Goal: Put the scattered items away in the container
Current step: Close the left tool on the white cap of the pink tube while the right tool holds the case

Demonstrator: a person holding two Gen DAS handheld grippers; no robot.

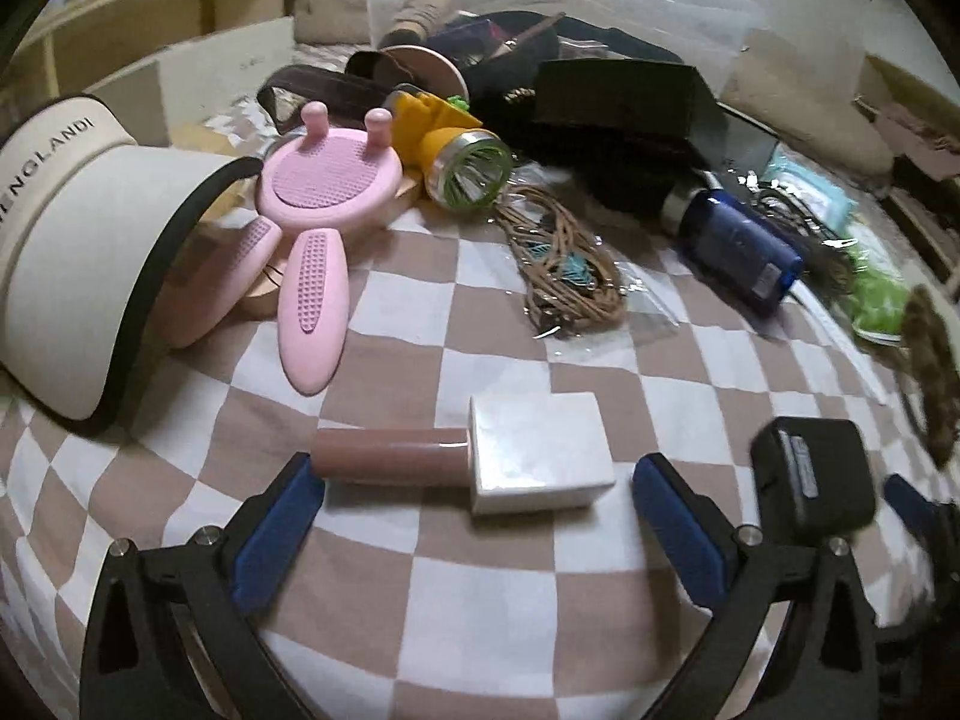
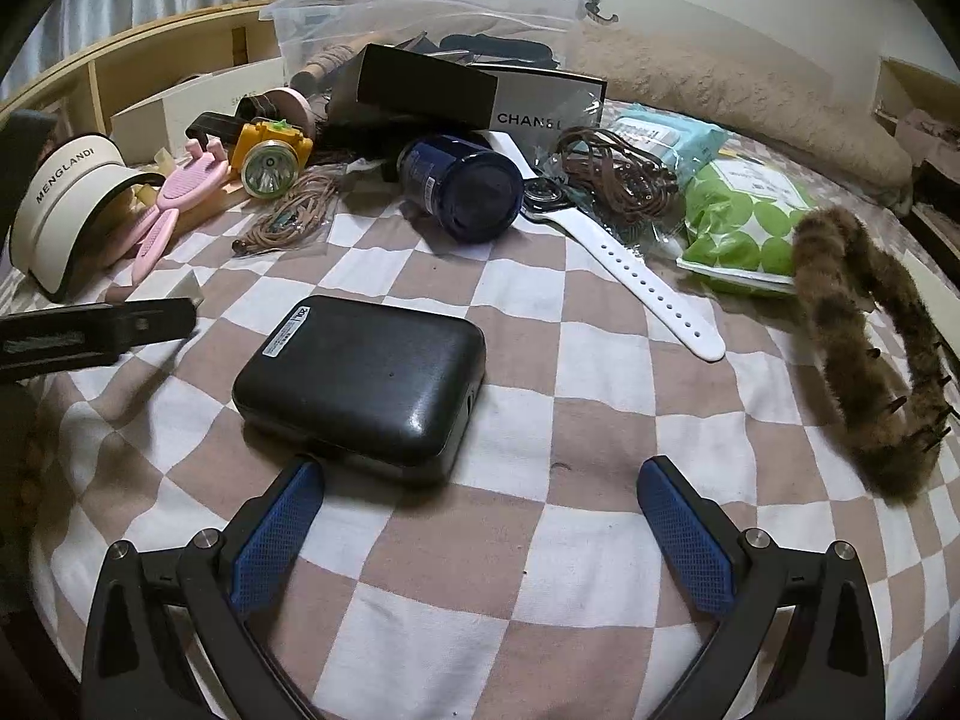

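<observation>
Scattered items are still on the checkered bed, so you're at the pick-up step: your left tongs [image 1: 474,510] stand fully open, empty, angled down around a pink-handled white block-headed brush [image 1: 480,457] lying flat, its handle just beside one blue pad. Close on it next, then carry it to the clear plastic container [image 2: 420,6] at the far edge. Your right tongs [image 2: 480,516] hang open and empty, tilted down, beside a rounded black case [image 2: 360,378].
</observation>
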